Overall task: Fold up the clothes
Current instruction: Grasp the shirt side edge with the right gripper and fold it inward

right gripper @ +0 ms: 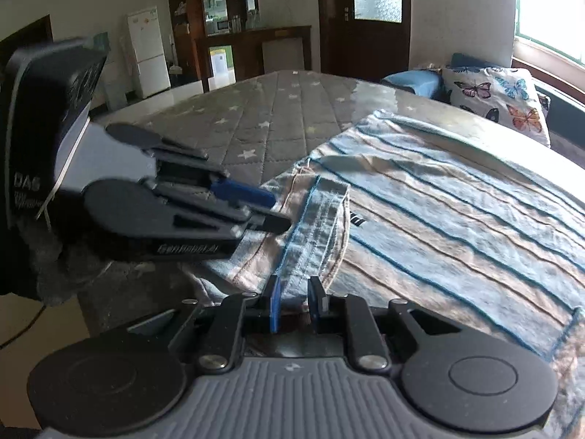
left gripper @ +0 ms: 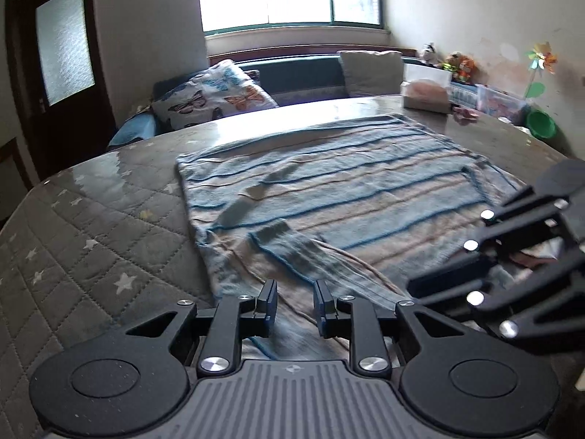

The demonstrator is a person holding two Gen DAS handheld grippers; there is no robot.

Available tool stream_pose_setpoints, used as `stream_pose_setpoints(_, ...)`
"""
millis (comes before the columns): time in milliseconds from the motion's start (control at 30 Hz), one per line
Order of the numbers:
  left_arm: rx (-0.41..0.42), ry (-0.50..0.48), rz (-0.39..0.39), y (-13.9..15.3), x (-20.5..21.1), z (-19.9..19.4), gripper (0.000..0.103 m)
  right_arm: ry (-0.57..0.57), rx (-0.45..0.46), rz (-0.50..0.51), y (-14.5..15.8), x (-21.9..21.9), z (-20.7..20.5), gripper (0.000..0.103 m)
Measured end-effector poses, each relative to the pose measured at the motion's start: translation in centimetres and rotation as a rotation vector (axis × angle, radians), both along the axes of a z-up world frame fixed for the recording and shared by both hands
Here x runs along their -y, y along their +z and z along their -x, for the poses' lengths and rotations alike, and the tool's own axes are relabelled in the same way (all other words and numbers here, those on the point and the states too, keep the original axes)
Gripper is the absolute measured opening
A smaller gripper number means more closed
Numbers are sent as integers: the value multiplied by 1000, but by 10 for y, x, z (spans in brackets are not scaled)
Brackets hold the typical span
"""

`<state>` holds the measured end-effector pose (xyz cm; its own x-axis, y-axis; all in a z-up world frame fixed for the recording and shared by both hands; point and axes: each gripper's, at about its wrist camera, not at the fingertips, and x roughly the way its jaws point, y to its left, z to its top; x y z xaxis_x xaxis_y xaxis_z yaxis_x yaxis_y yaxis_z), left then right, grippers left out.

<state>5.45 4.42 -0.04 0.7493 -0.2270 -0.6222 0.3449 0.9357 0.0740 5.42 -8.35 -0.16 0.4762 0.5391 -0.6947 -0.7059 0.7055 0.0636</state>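
Note:
A blue and beige striped garment [left gripper: 347,190] lies spread flat on the table, with a folded-over sleeve [left gripper: 292,248] near its front edge. It also shows in the right wrist view [right gripper: 457,219]. My left gripper [left gripper: 294,305] is open just above the garment's near edge, by the sleeve. My right gripper [right gripper: 296,301] is open over the collar area [right gripper: 321,219] at the garment's near edge. The right gripper shows in the left wrist view [left gripper: 512,256] at the right. The left gripper shows in the right wrist view [right gripper: 270,212] at the left.
The table [left gripper: 91,241] has a grey quilted star-patterned cover under a glossy sheet. A tissue box [left gripper: 426,97] and small items stand at its far right. A butterfly cushion [left gripper: 215,95] lies on the bench behind, under the window.

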Motion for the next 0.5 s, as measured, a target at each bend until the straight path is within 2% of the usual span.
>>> stream_pose_setpoints(233, 13, -46, -47, -4, 9, 21, 28, -33, 6, -9, 2, 19, 12, 16)
stream_pose_setpoints(500, 37, -99, -94, 1, 13, 44, 31, -208, 47, 2, 7, 69, 0, 17)
